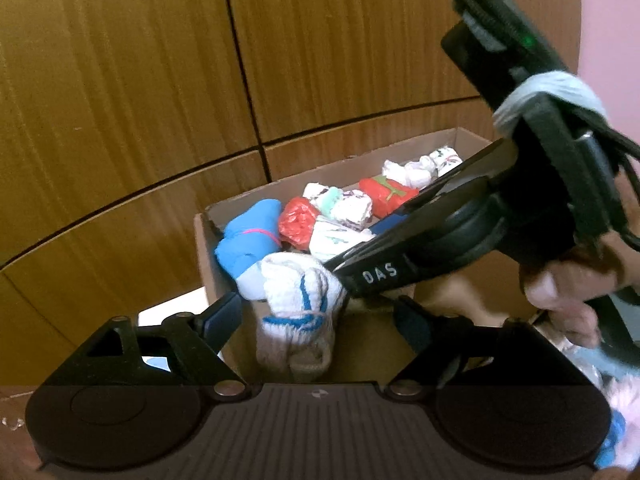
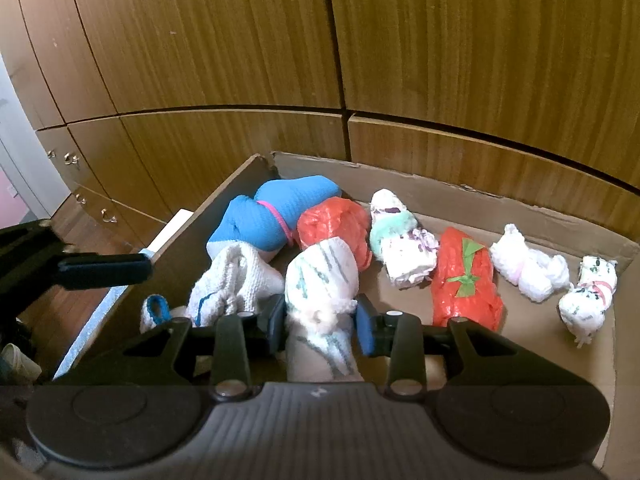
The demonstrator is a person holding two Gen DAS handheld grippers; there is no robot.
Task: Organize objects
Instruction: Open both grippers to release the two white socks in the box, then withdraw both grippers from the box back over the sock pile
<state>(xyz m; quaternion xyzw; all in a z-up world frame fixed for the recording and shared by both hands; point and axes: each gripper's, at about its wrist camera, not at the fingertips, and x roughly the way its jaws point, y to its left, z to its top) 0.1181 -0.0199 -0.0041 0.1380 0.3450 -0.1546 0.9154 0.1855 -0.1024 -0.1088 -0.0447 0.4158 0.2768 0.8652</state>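
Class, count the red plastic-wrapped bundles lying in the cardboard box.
2. One red bundle lies beside the blue roll near the box's left end; the other red bundle with a green tie lies mid-box. More could be hidden beneath.

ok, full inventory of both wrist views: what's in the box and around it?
cardboard box: 1, brown, open top, in front of the cabinets
blue roll: 1, blue with pink band, far left corner of box
white knit bundle: 1, white with blue stripes, hanging over the box's near left wall
red bags: 2, red plastic; one beside the blue roll, one tied with green mid-box
white printed bags: 5; one between the right pads, one with a mint patch, three towards the right end
cabinets: wood panels, behind the box
left gripper: open, pads either side of the knit bundle, not pressing
right gripper: shut on a printed bag
hand: holding the right gripper
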